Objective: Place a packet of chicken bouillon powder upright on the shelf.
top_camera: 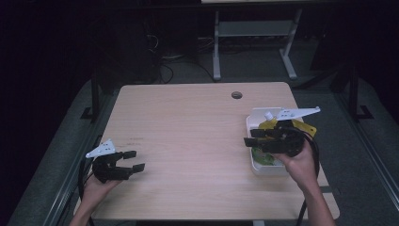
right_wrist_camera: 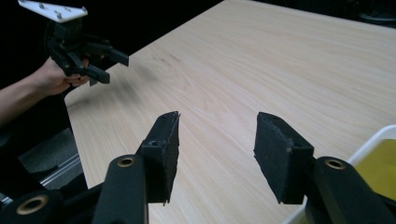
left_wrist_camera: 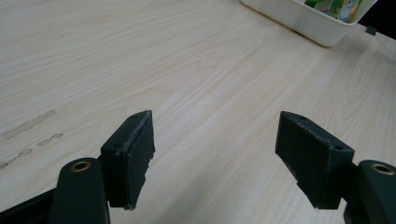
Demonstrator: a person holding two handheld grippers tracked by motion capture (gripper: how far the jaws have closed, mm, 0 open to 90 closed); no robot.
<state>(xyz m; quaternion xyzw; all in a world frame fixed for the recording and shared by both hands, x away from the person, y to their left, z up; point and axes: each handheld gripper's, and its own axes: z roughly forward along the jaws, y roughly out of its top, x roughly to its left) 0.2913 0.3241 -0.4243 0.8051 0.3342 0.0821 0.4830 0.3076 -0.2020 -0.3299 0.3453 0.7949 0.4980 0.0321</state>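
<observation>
Your right tongs [top_camera: 250, 135]: at the right of the high view, over the left rim of the white bin [top_camera: 260, 167]. The jaws stand wide and hold nothing.
Your left tongs [top_camera: 134, 160]: at the lower left of the high view, well apart from the bin. The jaws are wide too, with bare table [top_camera: 188, 132] between them.
Where the things are: green and yellow packets [top_camera: 263, 157] lie inside the white bin, at the right side of the table.
Which way from the tongs: in the right gripper view the bin's rim [right_wrist_camera: 373, 140] sits at the lower right corner, so the packets are beside and under your right tongs, not in front of the jaws.
Nearer hand: your right one, by a lot.
Long side of the bin: it runs from the top of the high view down toward you.
What the next move needs: I think you must turn the right jaws down into the bin.
</observation>
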